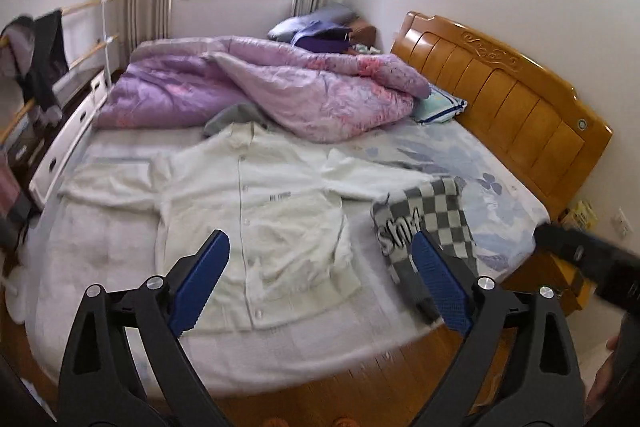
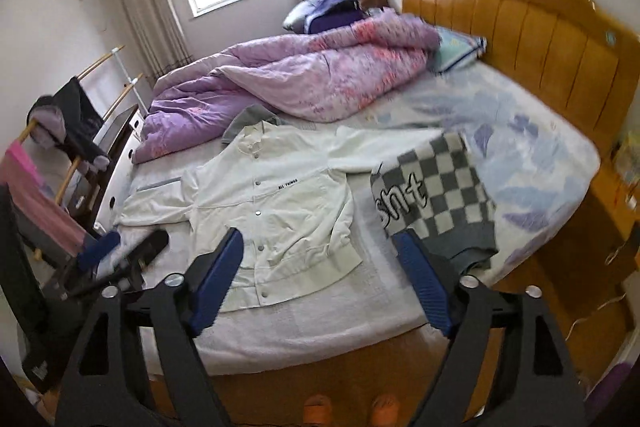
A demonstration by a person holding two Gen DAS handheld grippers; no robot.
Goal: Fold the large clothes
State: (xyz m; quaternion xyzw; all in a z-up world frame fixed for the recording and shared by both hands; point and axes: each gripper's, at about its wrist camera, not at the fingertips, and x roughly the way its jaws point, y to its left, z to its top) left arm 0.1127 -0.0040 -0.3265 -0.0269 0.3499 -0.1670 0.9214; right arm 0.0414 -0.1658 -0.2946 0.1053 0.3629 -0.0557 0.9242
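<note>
A white button-up jacket (image 1: 256,211) lies flat and face up on the bed, sleeves spread to both sides; it also shows in the right wrist view (image 2: 276,203). A folded grey-and-white checkered garment (image 1: 428,223) lies to its right, also seen in the right wrist view (image 2: 436,199). My left gripper (image 1: 320,247) is open and empty, held above the jacket's hem near the bed's front edge. My right gripper (image 2: 318,247) is open and empty, above the gap between jacket and checkered garment. The left gripper shows at the left of the right wrist view (image 2: 120,251).
A crumpled purple quilt (image 1: 260,87) fills the far half of the bed. A wooden headboard (image 1: 500,99) stands at the right. A pillow (image 1: 440,107) lies by it. A clothes rack (image 2: 60,155) with garments stands left of the bed. The bed's wooden front edge (image 1: 360,379) is below the grippers.
</note>
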